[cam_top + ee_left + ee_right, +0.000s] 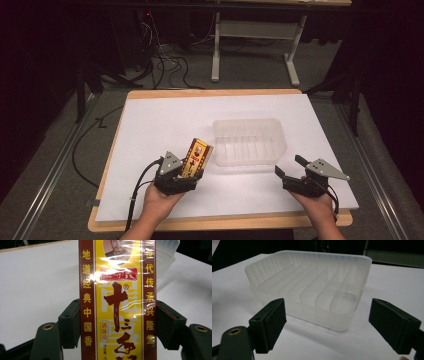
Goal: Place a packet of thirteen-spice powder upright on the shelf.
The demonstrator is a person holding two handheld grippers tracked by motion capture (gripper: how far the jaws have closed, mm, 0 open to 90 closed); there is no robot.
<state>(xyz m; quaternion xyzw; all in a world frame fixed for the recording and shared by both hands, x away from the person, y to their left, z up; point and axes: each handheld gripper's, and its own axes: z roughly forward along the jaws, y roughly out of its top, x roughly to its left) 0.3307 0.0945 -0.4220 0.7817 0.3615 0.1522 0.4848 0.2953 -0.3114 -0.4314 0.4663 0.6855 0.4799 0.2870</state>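
Tall yellow-and-maroon cellophane-wrapped carton (195, 158) clamped upright in left claw (186, 176) beside translucent ribbed plastic tub (249, 141), presumably for loading; right claw (291, 168) gaping empty, facing tub.

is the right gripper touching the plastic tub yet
Apart. In the right gripper view the right gripper stands open, with bare white table between its jaws and the plastic tub.

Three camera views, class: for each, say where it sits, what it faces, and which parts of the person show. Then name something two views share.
High view: fixed above the person's side, looking forward and down on the white table; forearms, the left gripper and right gripper show.
Left gripper view: rides the left gripper, facing the yellow and red box clamped between its jaws.
Right gripper view: rides the right gripper, facing the clear plastic tray between open jaws.
Shared: the tray shows in the high view and the right gripper view.
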